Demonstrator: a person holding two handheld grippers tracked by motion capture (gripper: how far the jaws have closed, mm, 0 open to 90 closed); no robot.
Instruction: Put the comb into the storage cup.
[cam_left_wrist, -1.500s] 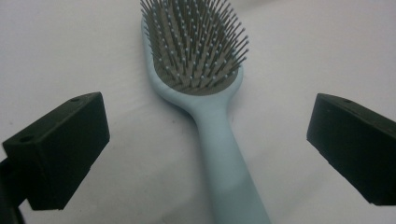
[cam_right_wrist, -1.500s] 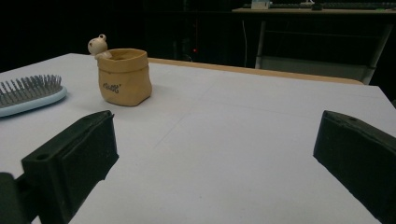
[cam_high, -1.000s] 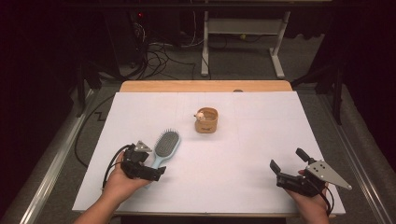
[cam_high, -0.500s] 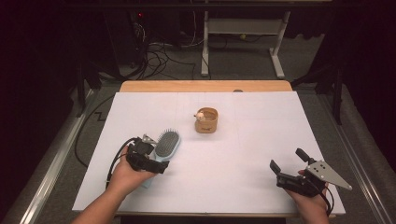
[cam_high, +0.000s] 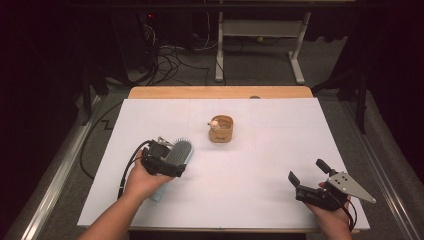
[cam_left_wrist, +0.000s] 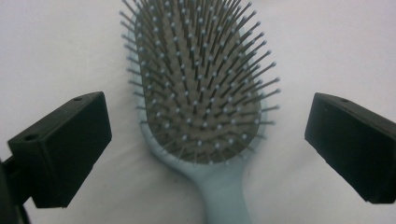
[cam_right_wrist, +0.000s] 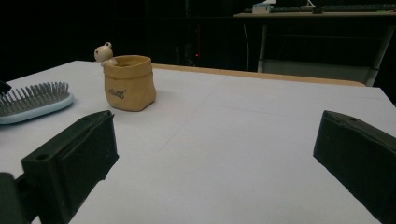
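Note:
A pale blue hairbrush (cam_high: 179, 153) (cam_left_wrist: 201, 98) lies bristles up on the white table cover, left of centre; it is also visible in the right gripper view (cam_right_wrist: 32, 103). My left gripper (cam_high: 162, 161) (cam_left_wrist: 205, 149) hovers right over it, open, with one jaw on each side of the brush where head meets handle; the jaws do not touch it. A small tan pot with a little figure on its rim (cam_high: 221, 129) (cam_right_wrist: 129, 82) stands near the table's middle. My right gripper (cam_high: 311, 180) (cam_right_wrist: 215, 163) rests open near the front right edge, nothing between its jaws.
The white cover (cam_high: 260, 170) spans most of the table, with a bare wooden strip (cam_high: 220, 92) along the far edge. Beyond it stand cables (cam_high: 170, 60) on the floor and a white desk frame (cam_high: 260, 45).
My left gripper has moved forward and rightward from beside the brush handle to directly above the brush. The right gripper has stayed put.

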